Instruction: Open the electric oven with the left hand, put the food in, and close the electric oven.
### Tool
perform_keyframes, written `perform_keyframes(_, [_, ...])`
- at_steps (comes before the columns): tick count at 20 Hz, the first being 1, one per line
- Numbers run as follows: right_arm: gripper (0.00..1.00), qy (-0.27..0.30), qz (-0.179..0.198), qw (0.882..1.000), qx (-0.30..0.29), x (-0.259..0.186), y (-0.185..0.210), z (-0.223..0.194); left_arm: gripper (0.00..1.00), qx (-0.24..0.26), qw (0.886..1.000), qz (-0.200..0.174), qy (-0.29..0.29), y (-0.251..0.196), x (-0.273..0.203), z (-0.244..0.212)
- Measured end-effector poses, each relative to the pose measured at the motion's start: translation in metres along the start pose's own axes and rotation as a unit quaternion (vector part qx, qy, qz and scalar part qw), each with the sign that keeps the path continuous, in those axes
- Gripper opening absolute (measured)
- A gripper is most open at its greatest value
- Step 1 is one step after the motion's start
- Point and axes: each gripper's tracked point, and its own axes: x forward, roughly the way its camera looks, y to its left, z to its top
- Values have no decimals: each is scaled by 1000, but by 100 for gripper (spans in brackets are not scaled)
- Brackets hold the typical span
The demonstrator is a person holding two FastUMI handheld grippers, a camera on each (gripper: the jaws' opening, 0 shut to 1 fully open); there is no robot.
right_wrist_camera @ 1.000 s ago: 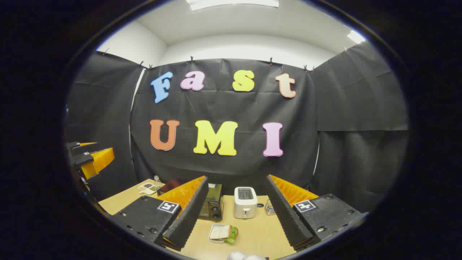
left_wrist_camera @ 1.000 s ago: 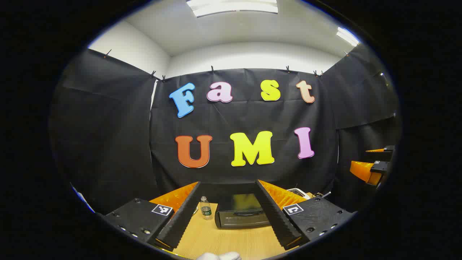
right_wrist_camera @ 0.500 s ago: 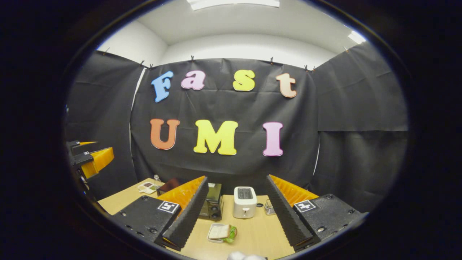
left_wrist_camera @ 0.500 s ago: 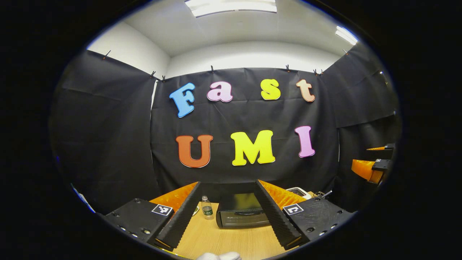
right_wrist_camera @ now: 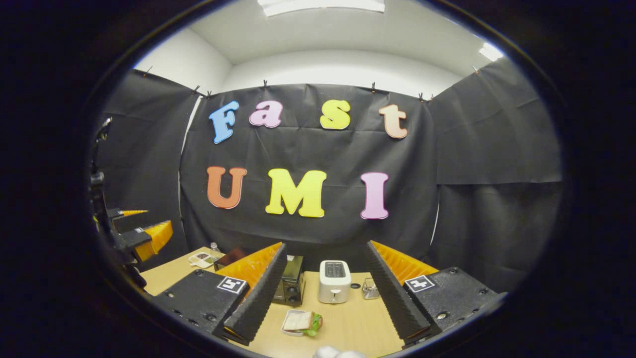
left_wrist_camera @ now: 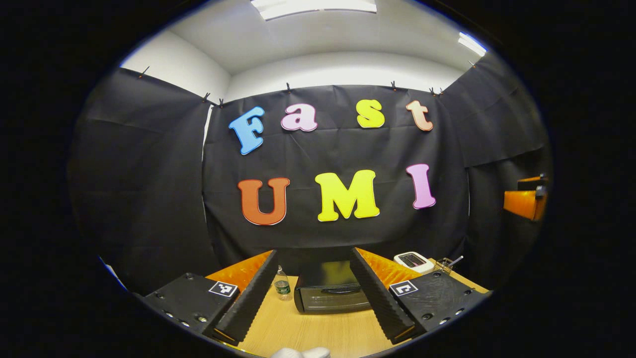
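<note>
Left gripper (left_wrist_camera: 309, 303): jaws were spread wide, nothing between them, touching nothing. It hung above the table (left_wrist_camera: 298, 333), pointed at the oven (left_wrist_camera: 330, 293).

Right gripper (right_wrist_camera: 323, 298): jaws equally wide apart, empty, no contact. It sat high over the table too.

Oven: in the left gripper view it stood centred between my left fingers, door closed, handle across the front. In the right gripper view I saw it (right_wrist_camera: 290, 286) partly behind my left-hand finger, knob side facing me.

Food: one sandwich (right_wrist_camera: 301, 322) with a green leaf, in one shallow tray, lying on the table in front of the toaster (right_wrist_camera: 333, 281) and near the oven's right side. It showed low between my right fingers, apart from both.

Counts:
- 1 oven
- 1 toaster, white, just right of the oven
- 1 sandwich tray
- 1 bottle (left_wrist_camera: 282, 287), upright, left of the oven
- 1 small wire basket (right_wrist_camera: 370, 289), right of the toaster
- 1 divided food container (right_wrist_camera: 201, 258) at the far left of the table

Each gripper also showed at the edge of the other's view: left one (right_wrist_camera: 149, 236) in the right gripper view, right one (left_wrist_camera: 526, 204) in the left gripper view. From those angles I could not tell the jaw gap.
</note>
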Motion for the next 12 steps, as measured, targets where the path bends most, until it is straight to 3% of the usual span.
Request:
perform_keyframes(4, [100, 6, -23, 1000, -14, -2, -29, -1, 95, -25, 999, -30, 26, -31, 39, -52])
perform_keyframes(5, [90, 6, -32, 999, -17, -2, -37, 0, 95, -32, 998, -37, 35, -39, 53, -62])
perform_keyframes(6, [100, 7, -39, 999, -18, -3, -45, 0, 95, -36, 998, -38, 42, -44, 66, -75])
perform_keyframes(8, [100, 14, -57, 998, -20, -4, -61, -6, 95, -39, 997, -38, 57, -54, 92, -95])
perform_keyframes(9, [90, 18, -65, 997, -23, -5, -67, -7, 95, -41, 997, -39, 59, -59, 106, -102])
perform_keyframes(10, [91, 21, -74, 997, -27, -5, -74, -9, 95, -45, 996, -39, 67, -64, 120, -112])
perform_keyframes(11, [100, 24, -82, 996, -30, -7, -79, -11, 95, -47, 995, -40, 76, -68, 134, -123])
perform_keyframes(12, [100, 26, -90, 995, -32, -7, -84, -12, 95, -49, 994, -38, 89, -73, 148, -139])
